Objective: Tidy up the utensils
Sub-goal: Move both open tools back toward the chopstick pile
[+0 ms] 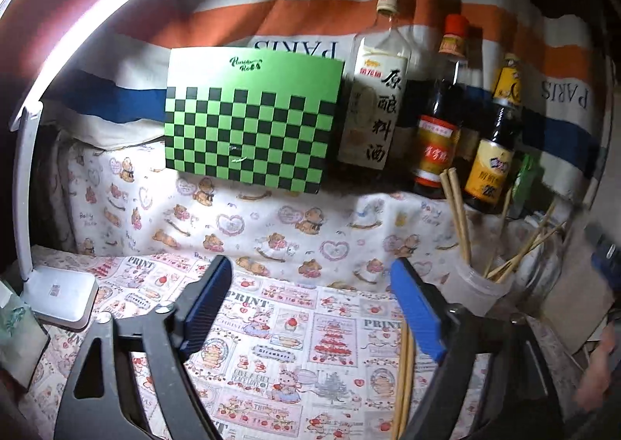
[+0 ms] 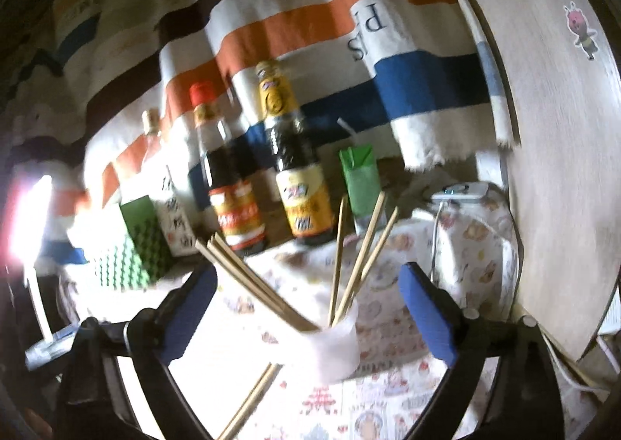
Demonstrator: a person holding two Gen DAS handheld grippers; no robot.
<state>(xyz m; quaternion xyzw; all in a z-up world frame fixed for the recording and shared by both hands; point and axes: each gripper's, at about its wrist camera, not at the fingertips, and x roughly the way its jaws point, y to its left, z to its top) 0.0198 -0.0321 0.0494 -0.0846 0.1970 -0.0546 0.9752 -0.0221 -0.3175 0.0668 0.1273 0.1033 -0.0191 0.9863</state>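
Left gripper (image 1: 310,308): jaws spread wide, nothing between them, held above the printed cloth (image 1: 271,343). A pair of chopsticks (image 1: 403,381) lies flat on the cloth just inside the right finger (image 1: 417,310).

Right gripper (image 2: 310,316): jaws likewise released and empty. Directly ahead of it stands a translucent cup (image 2: 333,347) holding several chopsticks (image 2: 361,257), some upright, one pair (image 2: 248,277) leaning far left. A further loose pair (image 2: 252,401) lies on the cloth beside the cup's base; contact cannot be determined, as this view is blurred.

In the left view the cup (image 1: 475,284) stands right of the gripper. Behind: three bottles (image 1: 434,129), a green checkered box (image 1: 248,122), a striped towel (image 1: 310,17) and a desk lamp (image 1: 58,300) at left.
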